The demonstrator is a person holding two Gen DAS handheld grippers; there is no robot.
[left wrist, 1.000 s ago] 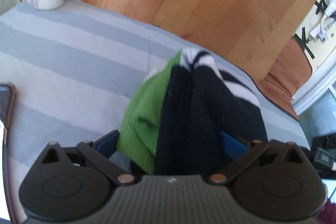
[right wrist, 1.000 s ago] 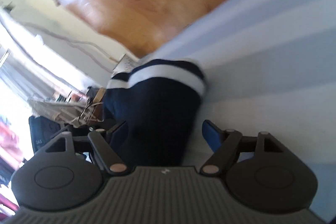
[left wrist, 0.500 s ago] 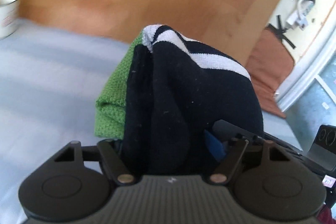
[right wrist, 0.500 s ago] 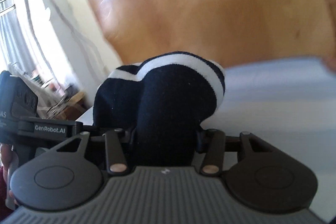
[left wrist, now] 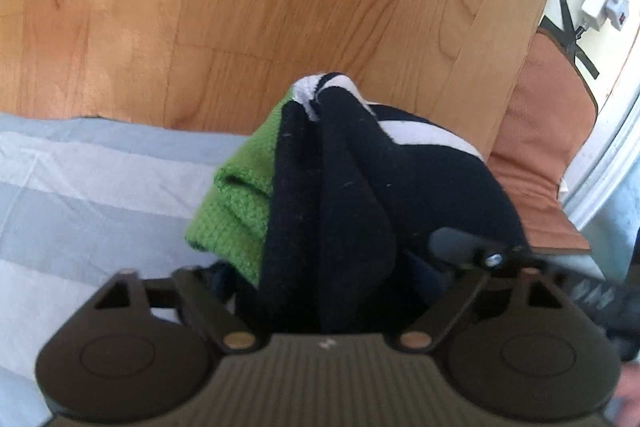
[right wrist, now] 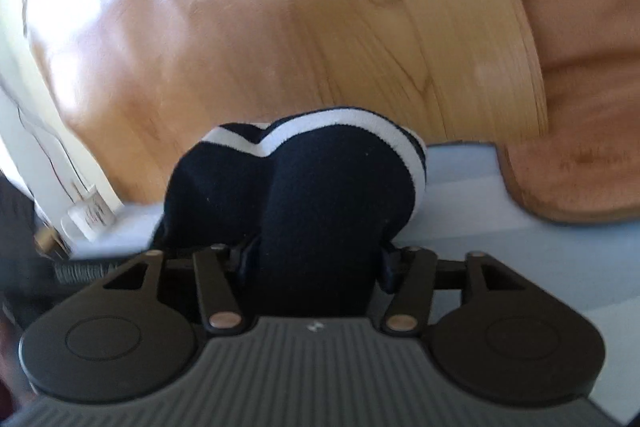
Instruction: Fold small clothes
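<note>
A small black knit garment with white stripes and a green part [left wrist: 236,203] is bunched up and lifted above the striped cloth. In the left wrist view its black body [left wrist: 344,211] fills the space between my left gripper's [left wrist: 328,279] fingers, which are shut on it. In the right wrist view my right gripper [right wrist: 314,263] is shut on the same garment's black striped end [right wrist: 320,187]. The right gripper's finger [left wrist: 464,247] shows close beside the left one. Both sets of fingertips are mostly hidden by fabric.
A grey and white striped cloth [left wrist: 80,187] covers the surface below. A wooden headboard [left wrist: 280,7] stands behind, with a brown cushion [left wrist: 548,131] at the right. A white mug [right wrist: 90,215] stands at the left of the right wrist view.
Both grippers went from open around the garment to shut on it. They lifted it off the cloth and came closer together.
</note>
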